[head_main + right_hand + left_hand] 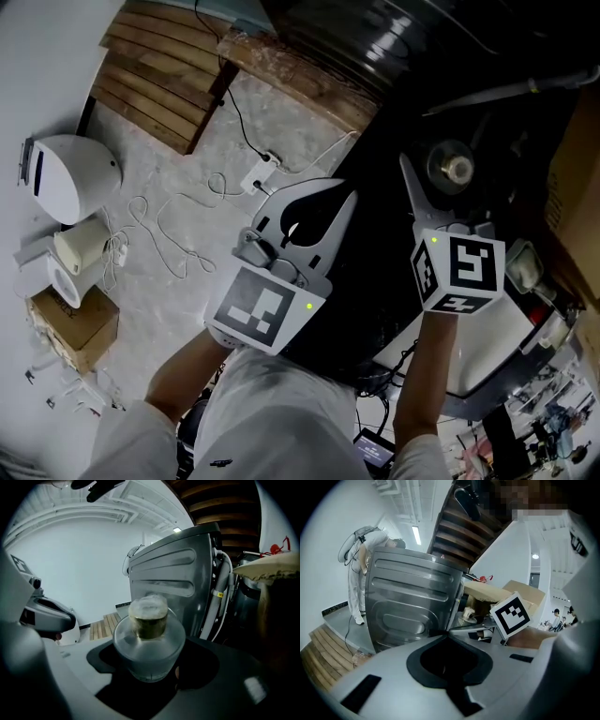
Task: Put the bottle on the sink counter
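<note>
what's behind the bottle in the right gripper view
A ribbed metal panel stands behind the bottle, a grey hose at its right; the panel's lower part is covered.

Frosted glass bottle point(149, 641), brushed ribbed metal panel point(410, 602), rough wooden slats point(155, 70), matt speckled floor point(187, 187)

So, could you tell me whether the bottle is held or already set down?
Held. In the right gripper view the frosted glass bottle stands clamped between the jaws of the right gripper, cap up.
</note>
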Demonstrator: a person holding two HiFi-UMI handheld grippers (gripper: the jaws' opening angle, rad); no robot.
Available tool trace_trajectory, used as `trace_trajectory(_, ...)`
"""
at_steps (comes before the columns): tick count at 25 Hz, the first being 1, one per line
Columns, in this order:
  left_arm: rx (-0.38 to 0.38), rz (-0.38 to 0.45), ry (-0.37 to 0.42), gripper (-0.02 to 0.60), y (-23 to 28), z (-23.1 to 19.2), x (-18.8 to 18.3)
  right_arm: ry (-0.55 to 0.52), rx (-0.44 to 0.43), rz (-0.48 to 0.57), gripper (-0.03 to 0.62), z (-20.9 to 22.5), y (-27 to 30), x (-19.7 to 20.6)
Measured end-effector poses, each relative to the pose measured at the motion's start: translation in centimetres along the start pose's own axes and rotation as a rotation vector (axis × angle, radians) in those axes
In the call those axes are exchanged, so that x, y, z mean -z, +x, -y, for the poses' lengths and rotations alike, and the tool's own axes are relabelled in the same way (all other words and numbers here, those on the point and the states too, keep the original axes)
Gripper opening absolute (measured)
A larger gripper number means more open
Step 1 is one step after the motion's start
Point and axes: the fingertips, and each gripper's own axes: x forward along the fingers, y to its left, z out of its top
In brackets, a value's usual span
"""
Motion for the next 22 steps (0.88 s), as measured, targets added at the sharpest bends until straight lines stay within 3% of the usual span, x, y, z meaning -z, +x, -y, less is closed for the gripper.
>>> trace_trajectory(3,0.007,0.03,0.011,0.008,0.4,-0.4,-0.6,-0.006,0.006,-0.022,0.345,0.2,0.8,0.7)
trace_trajectory(13,0.02,0.003,-0.002,0.008,0.9,-0.8,0.4,-0.009,0.021,-0.05,0.345,0.8,2.1,1.8)
trace_trajectory(22,0.015,0.022,0.008,0.008,0.8,-0.9,1.0,0.023,0.027,-0.024,0.345,1.1,2.4,1.7)
